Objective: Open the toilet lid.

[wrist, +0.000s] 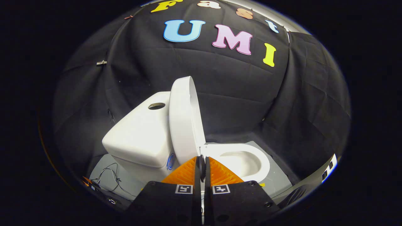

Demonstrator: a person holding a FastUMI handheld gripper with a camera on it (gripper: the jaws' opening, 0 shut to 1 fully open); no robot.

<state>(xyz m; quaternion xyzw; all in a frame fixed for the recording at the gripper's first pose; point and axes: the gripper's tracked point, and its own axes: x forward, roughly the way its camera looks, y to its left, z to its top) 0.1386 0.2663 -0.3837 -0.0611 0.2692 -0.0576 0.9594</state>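
Now the lid (183,121) stands upright vs the tank (141,135), just beyond the gripper (202,168); bowl (248,161) lies open to the right. Fingers pressed together, nothing clearly between. Judgement: w/ lid resting back, ease off straight, no sideways nudge.

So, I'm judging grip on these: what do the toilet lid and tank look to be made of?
The toilet lid, standing raised against the tank, looks like smooth glossy white plastic, going by its thin rim. The tank looks like glazed ceramic, with soft highlights. Both are probably slippery. The gripper has its fingers shut just before the lid.
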